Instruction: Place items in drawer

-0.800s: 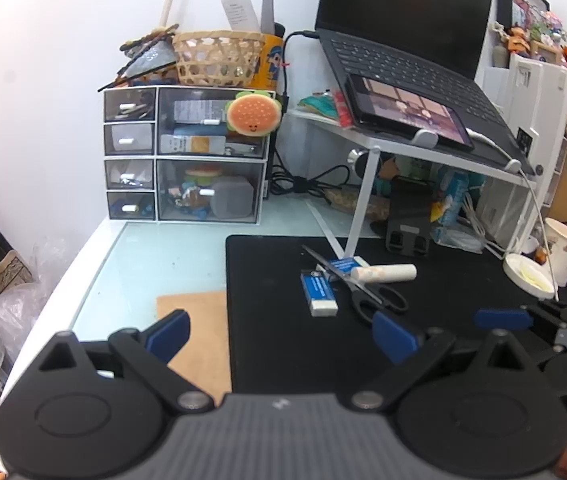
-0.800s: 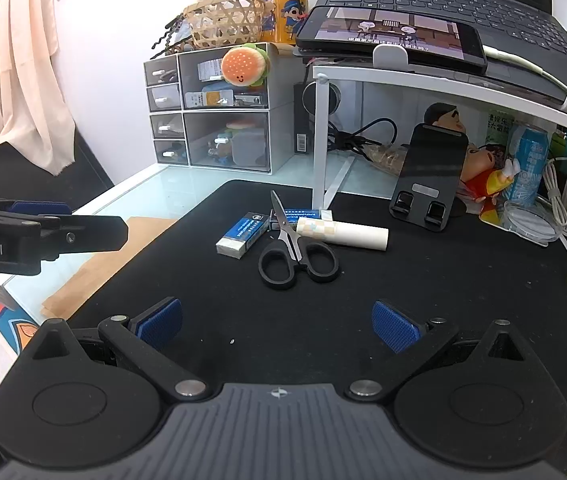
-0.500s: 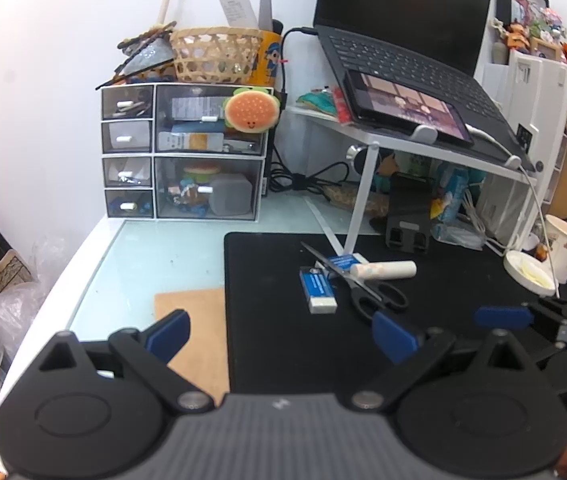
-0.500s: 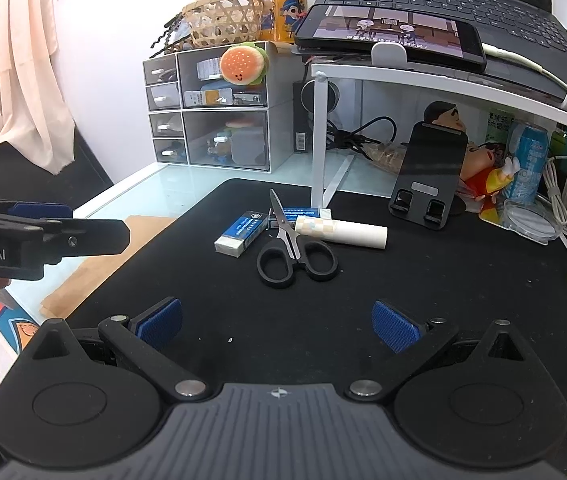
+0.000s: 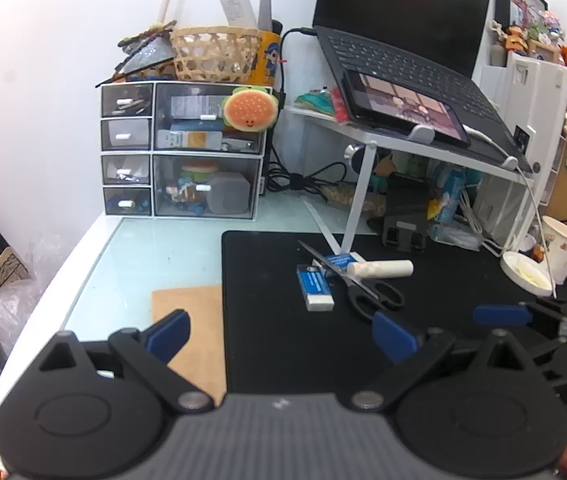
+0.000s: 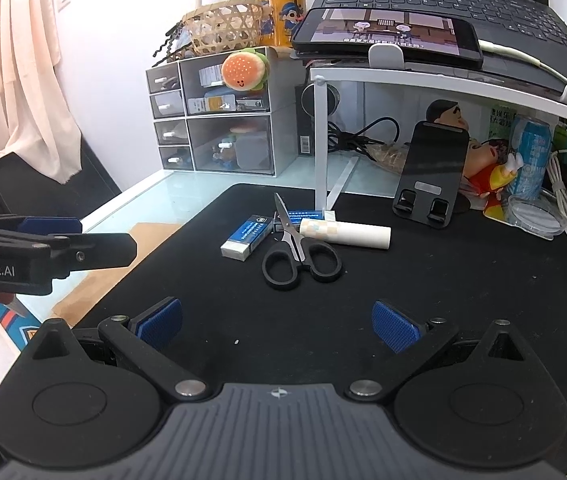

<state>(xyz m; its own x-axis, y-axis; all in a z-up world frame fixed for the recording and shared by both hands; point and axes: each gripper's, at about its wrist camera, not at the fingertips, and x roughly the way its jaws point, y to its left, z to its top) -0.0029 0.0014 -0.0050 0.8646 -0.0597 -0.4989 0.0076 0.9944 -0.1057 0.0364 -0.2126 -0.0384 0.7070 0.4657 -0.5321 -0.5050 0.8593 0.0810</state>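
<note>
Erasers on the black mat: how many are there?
2. One eraser lies left of the scissors; the second eraser lies under the scissors' blades, beside the white tube. Others may be hidden.

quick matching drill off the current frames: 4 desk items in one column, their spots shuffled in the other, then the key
Things:
1. scissors
2. burger plush
3. wicker basket
4. phone

Places:
A. on top of the drawer unit, beside a yellow mug
B. propped on the white stand, in front of the laptop keyboard
C. on the black mat, blades lying over a blue-sleeved eraser
D. at the drawer unit's upper right front corner

Pairs: 1-C, 2-D, 3-A, 4-B
</note>
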